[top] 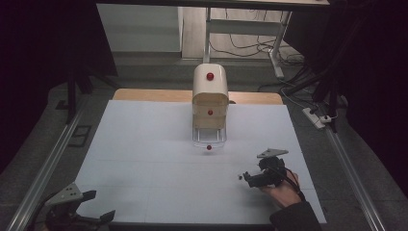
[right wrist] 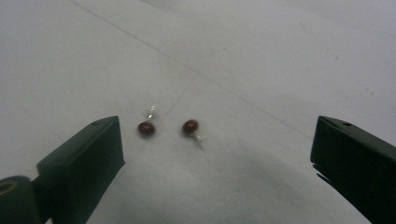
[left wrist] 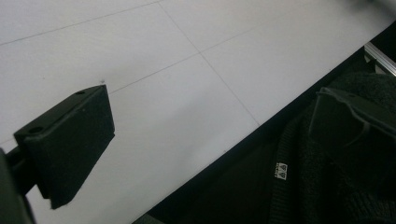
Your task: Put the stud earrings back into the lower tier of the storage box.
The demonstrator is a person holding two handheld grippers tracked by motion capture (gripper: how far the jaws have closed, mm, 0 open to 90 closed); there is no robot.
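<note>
The right gripper (right wrist: 217,158) has its jaws spread wide just over the white table (top: 144,144), with two tiny dark-red earrings (right wrist: 170,127) lying loose between them, nearer the left jaw. The left gripper (top: 98,206) sits open too, gripping nothing, well apart from the little drawer cabinet (top: 210,103).

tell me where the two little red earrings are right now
The two red earrings lie side by side, apart, on the white table, in the right gripper view ahead of the open right gripper. In the high view they sit just left of it, near the table's front right.
</note>
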